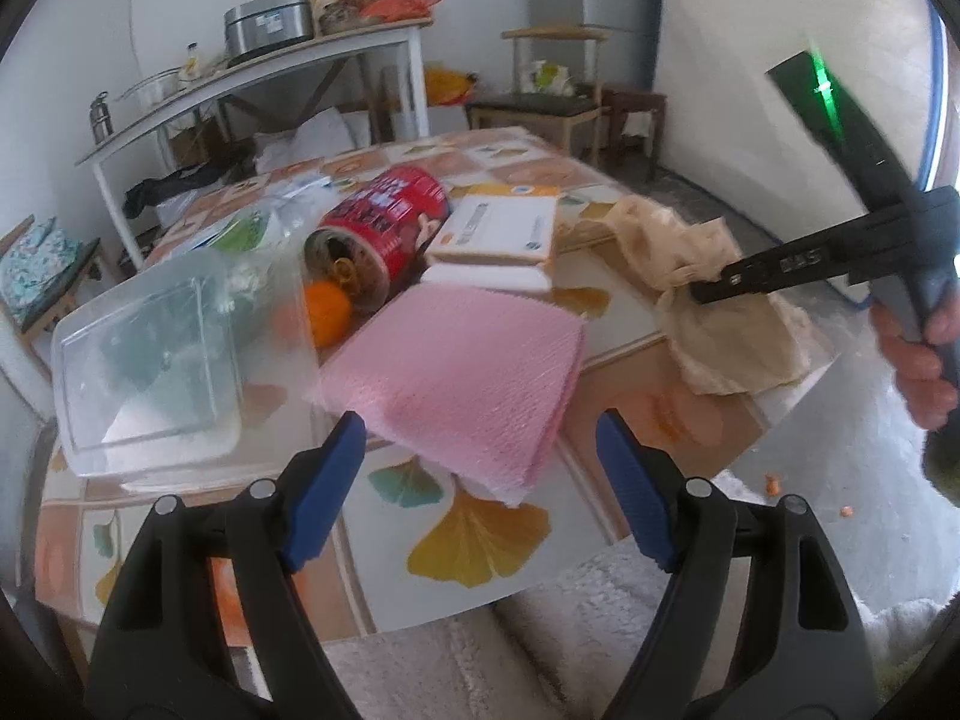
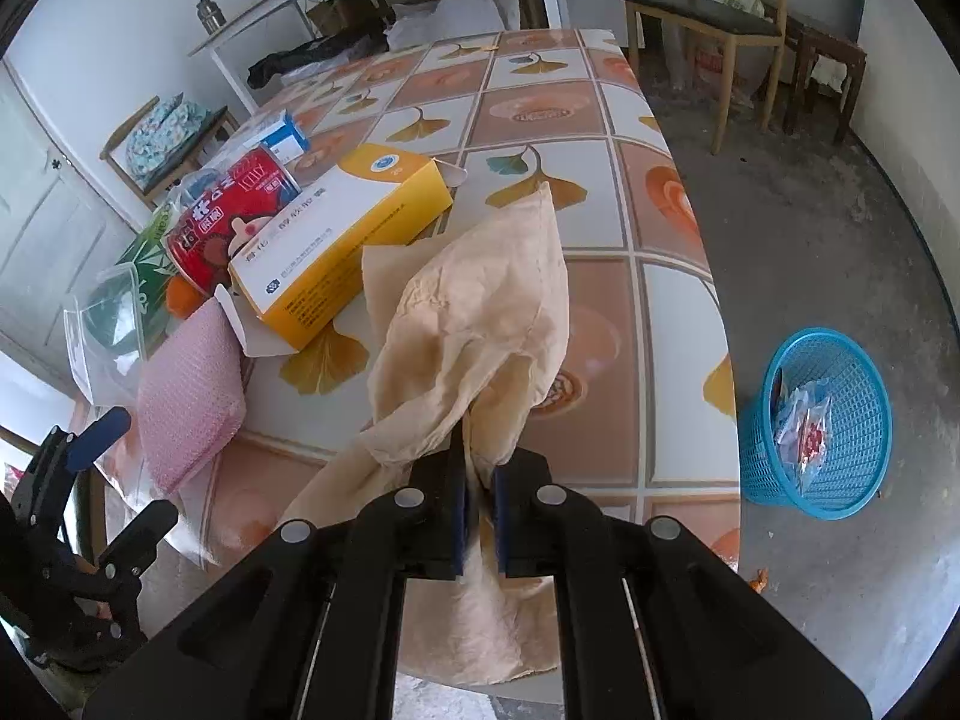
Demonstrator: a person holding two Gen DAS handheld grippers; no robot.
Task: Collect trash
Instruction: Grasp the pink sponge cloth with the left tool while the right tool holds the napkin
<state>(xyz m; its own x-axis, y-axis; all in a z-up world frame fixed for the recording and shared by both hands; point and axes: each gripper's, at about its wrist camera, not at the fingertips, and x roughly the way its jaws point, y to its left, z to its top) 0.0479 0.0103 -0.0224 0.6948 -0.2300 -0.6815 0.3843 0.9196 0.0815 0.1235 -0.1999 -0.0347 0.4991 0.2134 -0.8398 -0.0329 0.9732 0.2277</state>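
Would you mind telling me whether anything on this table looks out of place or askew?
Yes: the red can lies tipped on its side beside the yellow box, open end toward the orange, and the beige paper lies crumpled at the table's edge.

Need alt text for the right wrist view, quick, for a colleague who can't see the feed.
The right hand-held gripper is shut on a crumpled beige paper napkin at the edge of a leaf-patterned table. A yellow box lies behind it; a blue basket stands on the floor, right.
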